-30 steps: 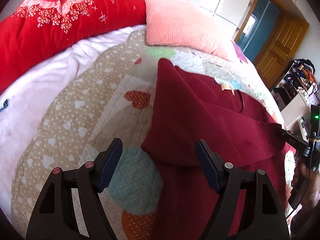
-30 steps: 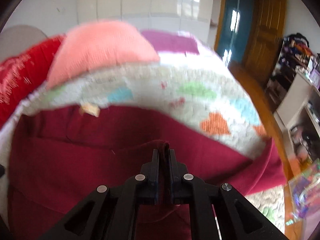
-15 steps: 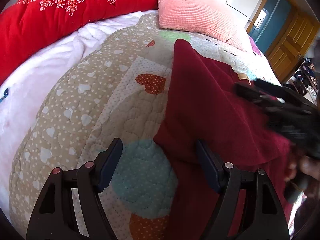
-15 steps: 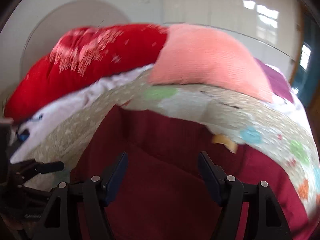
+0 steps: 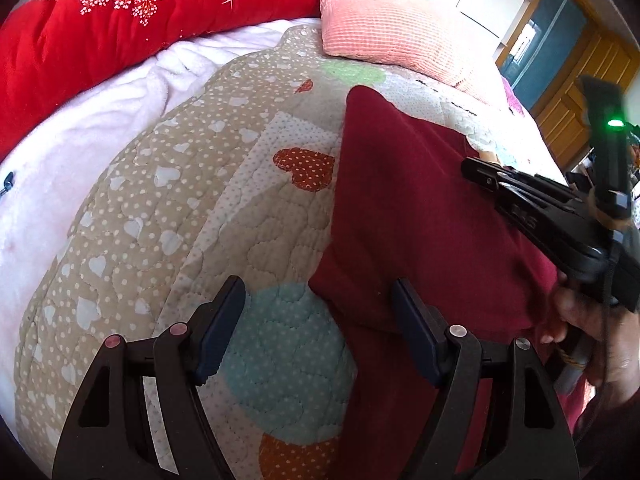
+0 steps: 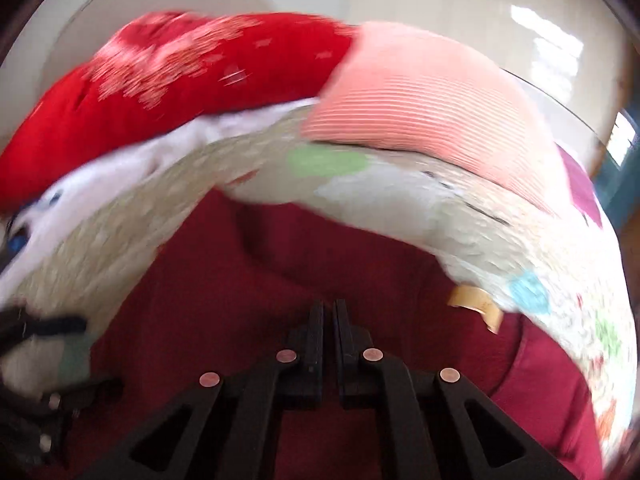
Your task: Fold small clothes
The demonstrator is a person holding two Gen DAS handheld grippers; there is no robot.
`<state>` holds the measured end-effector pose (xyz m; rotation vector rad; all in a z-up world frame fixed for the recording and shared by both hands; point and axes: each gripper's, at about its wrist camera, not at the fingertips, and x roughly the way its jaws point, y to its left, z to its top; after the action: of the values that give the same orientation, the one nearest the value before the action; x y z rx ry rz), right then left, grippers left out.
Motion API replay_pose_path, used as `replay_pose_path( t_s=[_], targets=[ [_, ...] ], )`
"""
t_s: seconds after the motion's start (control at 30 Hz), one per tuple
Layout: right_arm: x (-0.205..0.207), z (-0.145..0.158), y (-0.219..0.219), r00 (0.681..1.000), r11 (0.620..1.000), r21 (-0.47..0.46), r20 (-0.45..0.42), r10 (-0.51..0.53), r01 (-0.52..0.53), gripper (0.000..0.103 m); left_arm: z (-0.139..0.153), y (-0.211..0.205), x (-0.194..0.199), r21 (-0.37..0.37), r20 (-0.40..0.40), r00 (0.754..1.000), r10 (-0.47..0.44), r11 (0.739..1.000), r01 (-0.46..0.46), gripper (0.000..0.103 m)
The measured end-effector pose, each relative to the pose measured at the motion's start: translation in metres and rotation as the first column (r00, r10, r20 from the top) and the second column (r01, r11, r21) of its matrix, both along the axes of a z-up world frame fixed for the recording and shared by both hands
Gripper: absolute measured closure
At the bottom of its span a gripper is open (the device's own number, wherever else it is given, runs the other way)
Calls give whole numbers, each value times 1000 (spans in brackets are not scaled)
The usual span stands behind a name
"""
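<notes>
- Left wrist view: a bed covered by a patchwork quilt (image 5: 168,208), with a red floral duvet (image 5: 100,28) and a pink pillow (image 5: 392,24) at the far end and wooden doors at the far right.
- The dark red garment (image 5: 420,216) lies on the right half of the quilt, one layer already folded over another.
- My left fingers (image 5: 320,320) stand wide and hold nothing. The folded layer's near left corner sits between them; the right finger lies over the cloth and the left over bare quilt.
- My right gripper (image 5: 532,208) shows side-on over the garment's right part.
- Risk, as I judge it: if I close here I catch only the top layer's corner, and lifting would pull the fold open.
- Right wrist view: blurred, with the same duvet, pillow and a pale wall behind.
- My right fingers (image 6: 329,328) are nearly together. Red cloth fills the narrow gap, but I cannot tell whether it is pinched.
- The garment (image 6: 240,300) spreads just beyond and beneath them, its tan neck label (image 6: 476,304) to the right.
- Risk: a fast sweep could drag and skew the fold.
</notes>
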<state>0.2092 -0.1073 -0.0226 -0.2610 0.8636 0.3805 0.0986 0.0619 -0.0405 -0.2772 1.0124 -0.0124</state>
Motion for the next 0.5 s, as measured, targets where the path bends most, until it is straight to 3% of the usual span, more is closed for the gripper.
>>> replay_pose_path(
  t_s=[0.07,0.2,0.27,0.37,0.4,0.47,0.5],
  targets=[
    [8,-12,-4,996,996,-25,-6,-92,91,100,0,1,0,-2,2,1000,0,1000,0,27],
    [3,-9,-21,986,985,96,-92,-136,145,100,4,2,-2,-8,10,1000,1,1000,-1,27],
    [-21,8,-36,989,976,161,-55,-139,146,98,10,3,-5,-18,39,999,5,1000,-5,27],
    [-44,15,-47,991,980,144,-40,-130,134,94,15,1,-8,-41,75,997,4,999,-1,27],
    [-49,11,-51,989,980,135,-51,-137,143,87,15,0,-7,-45,76,997,2,999,2,27],
    [-49,-4,-61,980,977,109,-92,-176,186,56,11,-7,-5,-41,66,998,-20,999,23,27],
    [-47,-12,-66,971,971,96,-117,-206,218,56,9,-11,-3,-31,60,998,-30,999,32,27]
  ],
)
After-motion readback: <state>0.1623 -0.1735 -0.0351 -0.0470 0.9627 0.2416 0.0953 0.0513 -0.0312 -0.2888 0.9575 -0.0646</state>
